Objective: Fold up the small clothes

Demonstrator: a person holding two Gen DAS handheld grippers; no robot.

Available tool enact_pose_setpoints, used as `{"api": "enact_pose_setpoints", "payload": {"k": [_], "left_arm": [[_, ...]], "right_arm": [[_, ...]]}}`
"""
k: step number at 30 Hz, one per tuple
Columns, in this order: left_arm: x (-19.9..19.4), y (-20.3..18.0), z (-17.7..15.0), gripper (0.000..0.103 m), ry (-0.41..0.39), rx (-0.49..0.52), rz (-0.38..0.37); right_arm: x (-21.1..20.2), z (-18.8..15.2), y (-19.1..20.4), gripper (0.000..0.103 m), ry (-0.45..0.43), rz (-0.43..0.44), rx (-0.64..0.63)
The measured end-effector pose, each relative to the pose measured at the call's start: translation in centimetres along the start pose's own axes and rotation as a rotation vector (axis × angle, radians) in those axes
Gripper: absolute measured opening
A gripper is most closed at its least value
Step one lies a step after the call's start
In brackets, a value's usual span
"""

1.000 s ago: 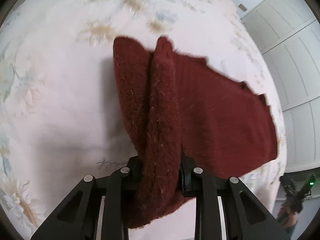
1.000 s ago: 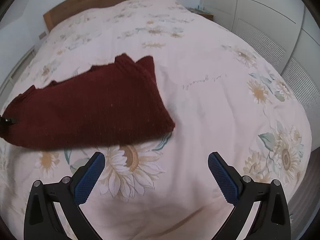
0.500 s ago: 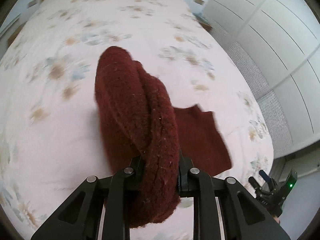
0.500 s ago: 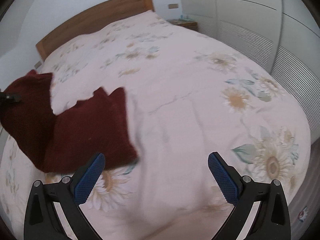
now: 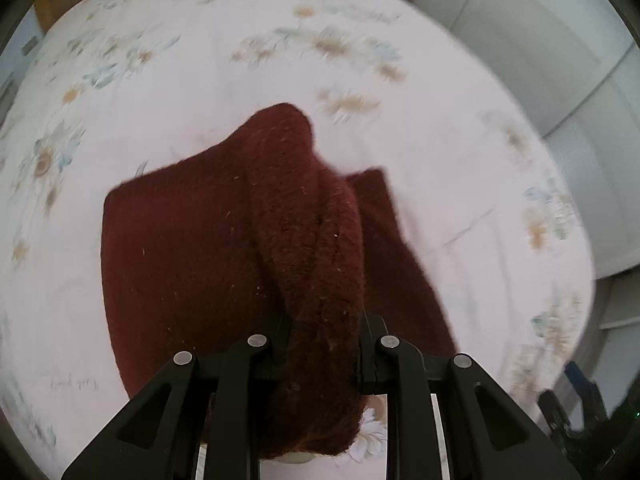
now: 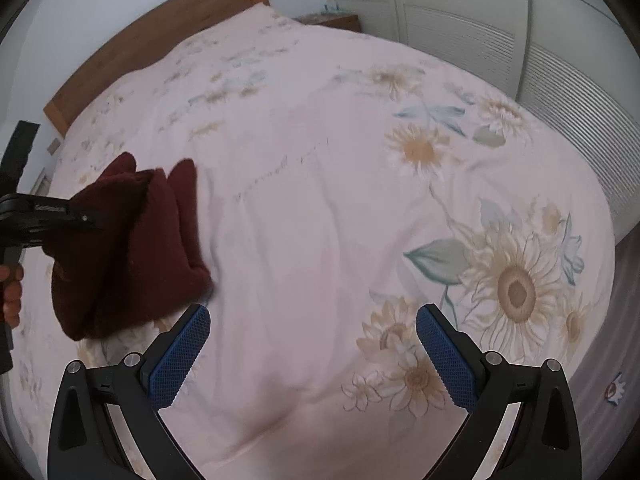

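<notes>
Left gripper (image 5: 322,344) is clamping a bunched fold of the dark red knit garment (image 5: 192,264), which is draping onto the floral bedspread (image 5: 460,152). Right gripper (image 6: 312,344) is hovering over the bedspread, jaws spread wide, holding nothing. Wooden headboard (image 6: 160,36) is showing beyond.

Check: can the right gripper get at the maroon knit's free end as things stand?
Probably yes. The right gripper is open and empty, with bare bedspread between it and the maroon knit clamped in the left gripper.
</notes>
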State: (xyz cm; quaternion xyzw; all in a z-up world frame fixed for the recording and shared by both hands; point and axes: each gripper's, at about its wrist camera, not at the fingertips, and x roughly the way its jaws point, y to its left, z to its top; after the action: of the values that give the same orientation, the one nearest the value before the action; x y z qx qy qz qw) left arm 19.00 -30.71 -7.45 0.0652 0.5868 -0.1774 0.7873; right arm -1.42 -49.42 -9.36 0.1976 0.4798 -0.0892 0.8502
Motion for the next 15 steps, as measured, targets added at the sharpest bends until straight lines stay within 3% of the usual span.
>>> {"api": "enact_pose_setpoints", "payload": {"k": [8, 15], "left_arm": [[1.5, -0.7, -0.2, 0.025, 0.019, -0.002, 0.073], [0.3, 0.2, 0.3, 0.049, 0.056, -0.072, 0.018]], "right_arm": [[-0.1, -0.3, 0.2, 0.103, 0.015, -0.002, -0.016], [-0.8, 0.6, 1.8, 0.103, 0.017, -0.01, -0.08]]}}
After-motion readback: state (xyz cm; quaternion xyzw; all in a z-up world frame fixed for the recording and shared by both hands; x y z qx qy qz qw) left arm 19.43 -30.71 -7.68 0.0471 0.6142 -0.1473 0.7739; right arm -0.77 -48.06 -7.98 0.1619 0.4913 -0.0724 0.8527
